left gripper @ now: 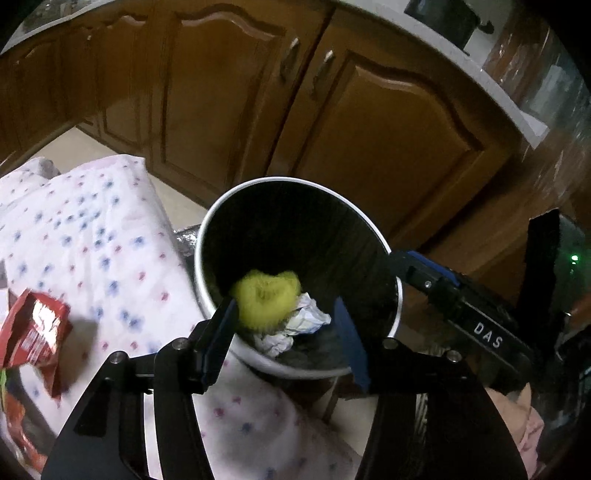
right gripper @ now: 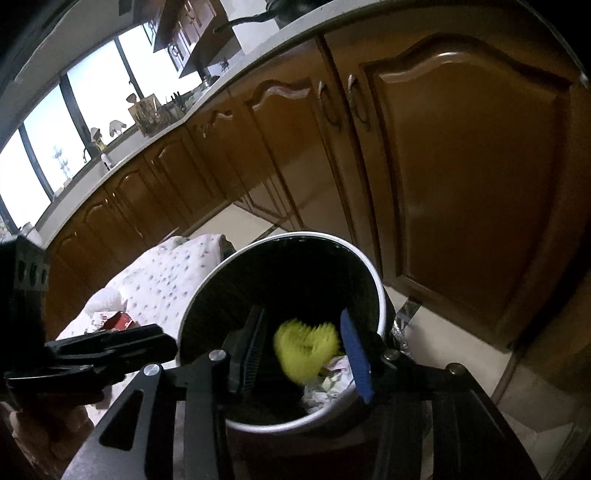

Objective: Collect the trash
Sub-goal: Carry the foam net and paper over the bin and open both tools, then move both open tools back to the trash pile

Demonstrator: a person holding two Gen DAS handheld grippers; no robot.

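Note:
A black bin with a white rim (left gripper: 207, 229) (right gripper: 380, 291) stands by the table edge. A yellow-green ribbed wrapper (left gripper: 264, 301) (right gripper: 304, 349) shows blurred inside it, above crumpled white paper (left gripper: 306, 319) (right gripper: 332, 380). My left gripper (left gripper: 284, 314) is open over the bin's near rim, touching nothing. My right gripper (right gripper: 304, 349) is open over the bin mouth, the yellow piece between its fingers but not touching them. The right gripper also shows in the left wrist view (left gripper: 443, 288). A red snack packet (left gripper: 35, 332) (right gripper: 120, 319) lies on the table to the left.
The table has a white cloth with blue and red dots (left gripper: 92, 229) (right gripper: 166, 273). Brown kitchen cupboards (left gripper: 332, 110) (right gripper: 461, 166) stand close behind the bin, over a pale tiled floor (right gripper: 443, 332). A worktop with a pan (right gripper: 288, 11) runs above.

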